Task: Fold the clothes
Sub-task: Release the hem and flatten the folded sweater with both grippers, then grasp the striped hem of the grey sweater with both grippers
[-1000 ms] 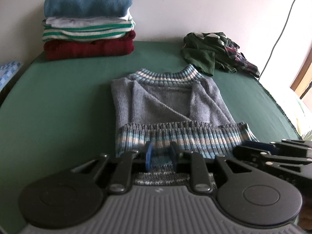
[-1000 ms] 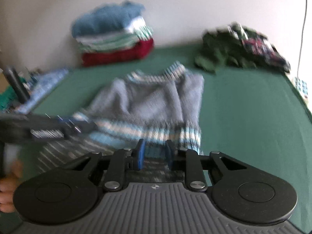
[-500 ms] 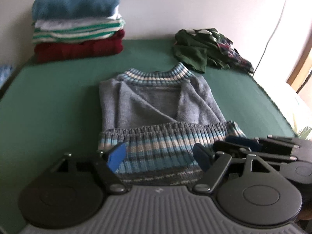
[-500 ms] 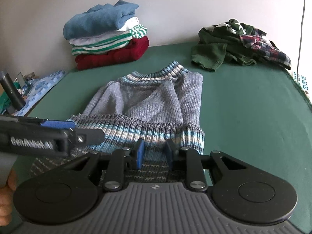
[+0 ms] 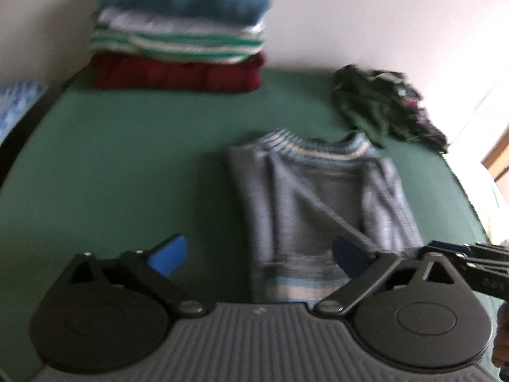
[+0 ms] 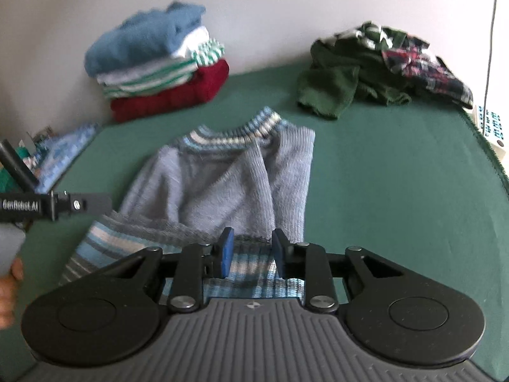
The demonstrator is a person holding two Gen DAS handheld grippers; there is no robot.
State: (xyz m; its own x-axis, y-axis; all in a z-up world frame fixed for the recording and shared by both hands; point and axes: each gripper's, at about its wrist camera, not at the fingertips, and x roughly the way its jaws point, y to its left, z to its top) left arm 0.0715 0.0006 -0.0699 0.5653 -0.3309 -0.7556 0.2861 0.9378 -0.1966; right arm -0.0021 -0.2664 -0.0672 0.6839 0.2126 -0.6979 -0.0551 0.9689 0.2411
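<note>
Two blue pads of the left gripper (image 5: 259,259) stand wide apart, gripping nothing – the grey sweater (image 5: 321,197) lies just beyond. From the right wrist, the right gripper (image 6: 251,251) hangs over the sweater's striped hem (image 6: 248,273), jaws opening – pads clear.

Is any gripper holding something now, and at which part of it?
The left gripper is wide open, holding nothing. The striped hem of the sweater lies between the pads of the right gripper; whether they pinch it cannot be told.
</note>
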